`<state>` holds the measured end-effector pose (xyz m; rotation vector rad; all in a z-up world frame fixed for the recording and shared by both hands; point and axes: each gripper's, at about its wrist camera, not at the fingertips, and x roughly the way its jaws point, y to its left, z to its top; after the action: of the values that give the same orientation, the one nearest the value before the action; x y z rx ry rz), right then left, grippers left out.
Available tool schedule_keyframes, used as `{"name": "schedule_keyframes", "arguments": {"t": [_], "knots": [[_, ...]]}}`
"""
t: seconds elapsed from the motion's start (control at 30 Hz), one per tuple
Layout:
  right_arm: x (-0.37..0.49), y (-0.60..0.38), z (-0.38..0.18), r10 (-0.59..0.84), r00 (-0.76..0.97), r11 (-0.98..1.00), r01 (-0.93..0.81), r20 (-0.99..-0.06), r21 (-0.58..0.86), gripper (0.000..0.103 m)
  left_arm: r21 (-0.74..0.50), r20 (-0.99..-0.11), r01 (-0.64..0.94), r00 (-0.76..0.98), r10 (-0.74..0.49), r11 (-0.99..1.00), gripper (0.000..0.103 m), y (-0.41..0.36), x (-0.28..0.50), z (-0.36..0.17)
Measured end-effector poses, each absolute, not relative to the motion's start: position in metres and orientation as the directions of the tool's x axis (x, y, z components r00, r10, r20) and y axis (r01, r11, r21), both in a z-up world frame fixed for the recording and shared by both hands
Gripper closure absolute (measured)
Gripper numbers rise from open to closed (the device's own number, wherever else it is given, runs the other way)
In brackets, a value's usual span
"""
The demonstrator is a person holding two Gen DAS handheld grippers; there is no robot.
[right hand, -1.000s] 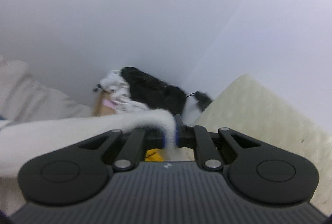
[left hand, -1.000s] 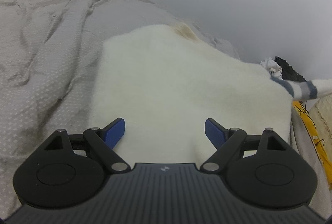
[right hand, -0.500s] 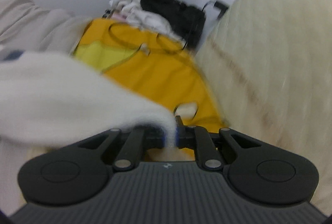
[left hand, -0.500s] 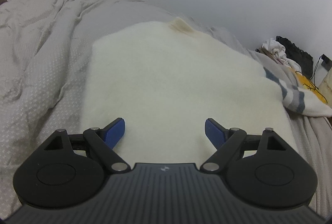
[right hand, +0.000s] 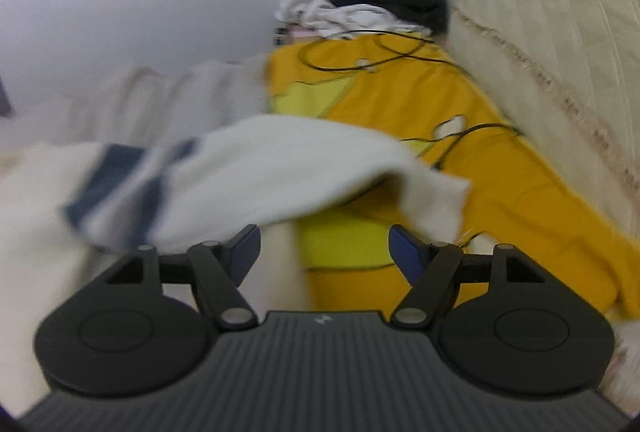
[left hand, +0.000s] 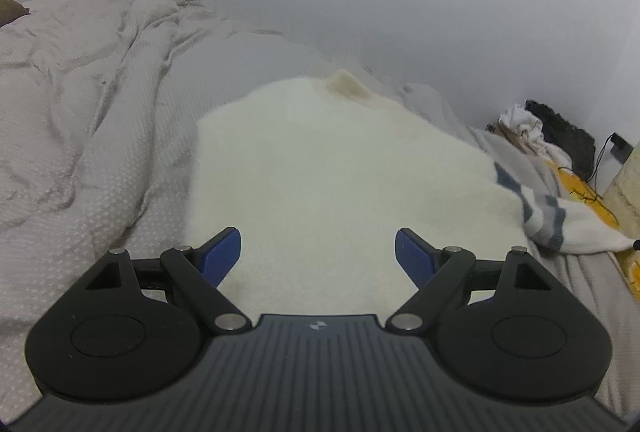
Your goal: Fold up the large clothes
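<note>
Holding our left tongs point(left hand: 318, 252) apart over the cream sweater point(left hand: 336, 167), right tongs point(right hand: 324, 246) just opening, striped sleeve point(right hand: 256, 171) free beyond them.

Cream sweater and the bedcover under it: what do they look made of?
Cream sweater: looks like a thick fuzzy knit, wool or fleece-like; matte, soft blurred nap, with blue-grey stripes on the sleeve. Bedcover: looks like a woven cotton-type fabric, matte beige-grey; a fine repeating textured pattern and sharp creases show. Neither fibre can be confirmed by sight.
</note>
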<state>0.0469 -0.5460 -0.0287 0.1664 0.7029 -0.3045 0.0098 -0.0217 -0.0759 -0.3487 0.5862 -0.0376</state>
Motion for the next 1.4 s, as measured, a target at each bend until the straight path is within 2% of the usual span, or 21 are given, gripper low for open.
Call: {"name": "schedule_keyframes", "arguments": {"t": [0.33, 0.57, 0.77, 0.9, 1.23, 1.4], "knots": [[0.033, -0.396, 0.059, 0.058, 0.852, 0.976, 0.06, -0.52, 0.208, 0.031, -0.383, -0.478, -0.074, 0.869, -0.129, 0.921, 0.016, 0.005, -0.01, -0.052], [0.051, -0.275, 0.071, 0.255, 0.846, 0.932, -0.086, -0.467, 0.353, 0.031, -0.481, -0.476, -0.14, 0.871, -0.124, 0.866, 0.016, 0.046, -0.011, -0.052], [0.062, -0.182, 0.048, 0.395, 0.799, 0.883, -0.194, -0.454, 0.428, 0.031, -0.55, -0.495, -0.194, 0.86, -0.129, 0.813, 0.016, 0.075, -0.006, -0.063], [0.059, -0.152, 0.01, 0.442, 0.743, 0.876, -0.236, -0.502, 0.421, 0.031, -0.608, -0.488, -0.209, 0.859, -0.153, 0.766, 0.016, 0.092, -0.001, -0.072], [0.045, -0.158, -0.06, 0.405, 0.676, 0.914, -0.282, -0.615, 0.291, 0.031, -0.685, -0.471, -0.218, 0.861, -0.194, 0.695, 0.016, 0.106, 0.033, -0.099], [0.057, -0.165, -0.062, 0.393, 0.692, 0.919, -0.275, -0.606, 0.282, 0.031, -0.657, -0.491, -0.24, 0.856, -0.163, 0.715, 0.016, 0.102, 0.066, -0.109]]}}
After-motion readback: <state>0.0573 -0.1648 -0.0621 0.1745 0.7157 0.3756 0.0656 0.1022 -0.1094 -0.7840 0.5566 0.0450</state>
